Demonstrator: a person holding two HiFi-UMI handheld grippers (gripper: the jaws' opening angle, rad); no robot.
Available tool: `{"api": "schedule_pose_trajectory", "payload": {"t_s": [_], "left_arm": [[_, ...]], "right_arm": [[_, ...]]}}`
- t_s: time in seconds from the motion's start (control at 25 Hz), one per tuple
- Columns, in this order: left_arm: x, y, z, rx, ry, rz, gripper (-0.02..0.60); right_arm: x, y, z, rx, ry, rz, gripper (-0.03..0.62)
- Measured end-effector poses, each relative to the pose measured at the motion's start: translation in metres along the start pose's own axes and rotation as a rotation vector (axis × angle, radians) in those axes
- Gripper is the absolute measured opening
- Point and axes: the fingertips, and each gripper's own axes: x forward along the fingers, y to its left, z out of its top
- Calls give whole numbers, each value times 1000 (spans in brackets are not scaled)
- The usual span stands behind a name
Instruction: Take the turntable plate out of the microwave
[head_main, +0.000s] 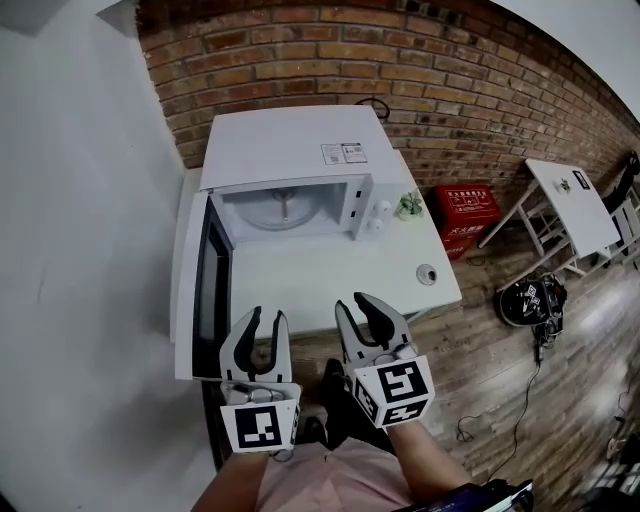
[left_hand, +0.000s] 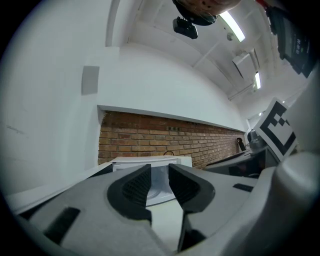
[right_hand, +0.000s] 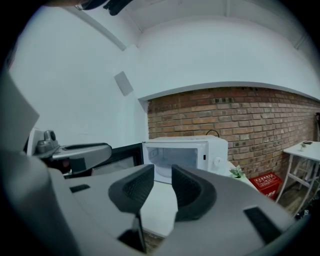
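Though half-hidden, round turntable plate (head_main: 283, 209)

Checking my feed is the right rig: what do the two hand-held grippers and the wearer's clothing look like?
The left hand-held gripper and right hand-held gripper match: whitish bodies, curved black jaws lined with ribbed dark pads. Each carries a white cube printed with black square markers. The person wears a pale pink garment.
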Motion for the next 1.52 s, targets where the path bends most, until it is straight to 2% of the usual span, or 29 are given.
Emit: {"api": "schedule_pose_trajectory", "payload": {"t_s": [0.16,0.32,0.4,0.52,0.64,0.92,1.04,1.24,1.52], "left_arm": [[26,12,-8,26,-5,18,106],[56,19,-13,19,29,35,106],[73,24,-14,44,25,48,106],[99,32,-13,81,19,71,106],[122,35,-12,74,36,100,101],[158,48,-2,130,15,169,101],[165,54,-6,113,40,204,101],[178,62,1,87,32,225,101],[188,82,-26,42,82,234,101]], "right_arm": [[28,-14,-3,7,11,11,115],[59,-28,-6,26,23,40,115],[77,-36,-7,35,27,59,115],[104,-48,-4,45,32,94,115],[131,-56,-1,48,36,137,115],[181,-57,9,30,45,240,109],[197,-55,15,15,43,273,107],[217,-52,20,5,52,303,105],[243,-48,3,-7,109,301,106]]}}
